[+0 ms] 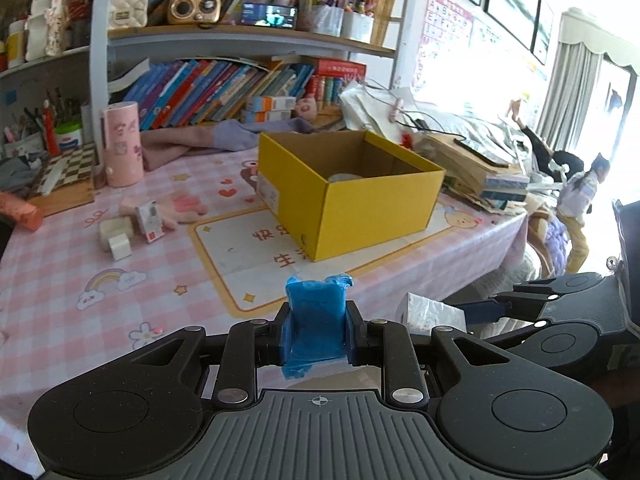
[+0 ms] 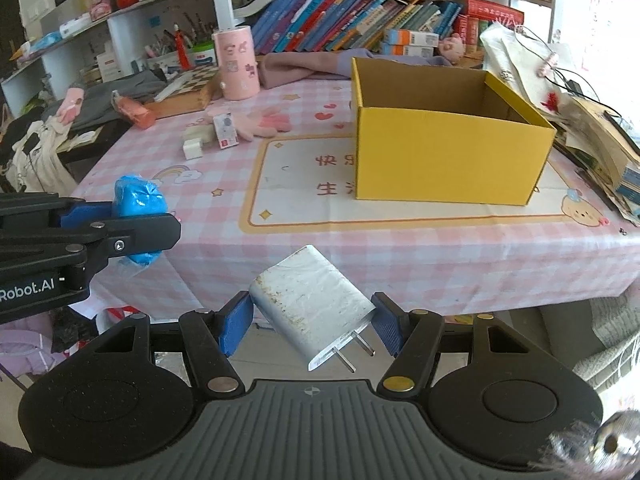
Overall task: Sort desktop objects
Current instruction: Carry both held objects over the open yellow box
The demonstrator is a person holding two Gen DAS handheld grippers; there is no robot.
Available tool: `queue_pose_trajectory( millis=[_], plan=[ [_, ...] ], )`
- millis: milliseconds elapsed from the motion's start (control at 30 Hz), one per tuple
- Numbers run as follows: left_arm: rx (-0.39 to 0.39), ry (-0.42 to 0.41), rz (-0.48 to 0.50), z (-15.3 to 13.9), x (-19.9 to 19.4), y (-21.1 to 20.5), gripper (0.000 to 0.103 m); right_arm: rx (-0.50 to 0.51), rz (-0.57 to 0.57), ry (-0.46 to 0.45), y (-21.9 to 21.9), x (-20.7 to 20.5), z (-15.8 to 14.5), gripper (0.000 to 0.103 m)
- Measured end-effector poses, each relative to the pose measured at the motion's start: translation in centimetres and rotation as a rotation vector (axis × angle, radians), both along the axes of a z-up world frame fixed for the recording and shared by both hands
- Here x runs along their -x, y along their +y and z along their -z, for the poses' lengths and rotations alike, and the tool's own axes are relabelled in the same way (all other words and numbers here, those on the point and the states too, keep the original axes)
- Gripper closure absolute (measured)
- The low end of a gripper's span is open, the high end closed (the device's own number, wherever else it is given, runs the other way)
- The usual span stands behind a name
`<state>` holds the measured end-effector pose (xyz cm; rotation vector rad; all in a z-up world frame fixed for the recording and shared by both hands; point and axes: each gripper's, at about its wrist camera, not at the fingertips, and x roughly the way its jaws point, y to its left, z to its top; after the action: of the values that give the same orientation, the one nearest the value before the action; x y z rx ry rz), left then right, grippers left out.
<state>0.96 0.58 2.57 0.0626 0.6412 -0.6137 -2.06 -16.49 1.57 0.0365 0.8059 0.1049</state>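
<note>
Your left claw (image 1: 318, 334) is pinching a soft blue packet (image 1: 316, 312), squeezed between both fingers so it cannot slip. It looks crinkly, like plastic wrap, and it sticks up above the fingers. You hold it over the near edge of the pink table (image 1: 60, 300). The yellow box (image 1: 348, 196) sits farther away, open on top, so I think the packet is going in there. Something pale already lies inside it. A few small white things (image 1: 120, 236) wait on the far left.

In the other view, your right claw (image 2: 314, 320) is pinching a white plug (image 2: 314, 306). It sits tilted, with its two metal pins pointing back at you. Its skin looks scuffed and spotty. It hangs just off the near table edge, and the yellow box (image 2: 448, 160) is ahead, a little right.
</note>
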Motion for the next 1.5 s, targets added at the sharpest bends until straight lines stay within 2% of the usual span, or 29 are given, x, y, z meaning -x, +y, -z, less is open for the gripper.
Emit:
queue_pose_trajectory(
  millis=[300, 633, 900, 1167, 1500],
  plan=[
    [-0.008, -0.009, 0.082, -0.1, -0.3, -2.5, 0.08, 0.003, 0.076, -0.005, -2.1, 0.8, -0.1, 0.041],
    [-0.012, -0.019, 0.117, -0.1, -1.3, -4.6, 0.08, 0.011, 0.105, -0.015, -4.1, 0.2, -0.2, 0.041],
    [-0.014, -0.031, 0.11, -0.2, -2.6, -5.8, 0.08, -0.008, 0.136, -0.022, -5.9, -1.4, -0.2, 0.041],
    [-0.006, -0.049, 0.104, -0.7, -4.6, -7.8, 0.08, -0.004, 0.121, -0.038, -7.7, -3.5, -0.4, 0.041],
    [0.032, -0.101, 0.078, -2.3, -7.6, -10.8, 0.08, -0.03, 0.145, -0.119, -12.2, -6.7, -2.2, 0.041]
  ],
)
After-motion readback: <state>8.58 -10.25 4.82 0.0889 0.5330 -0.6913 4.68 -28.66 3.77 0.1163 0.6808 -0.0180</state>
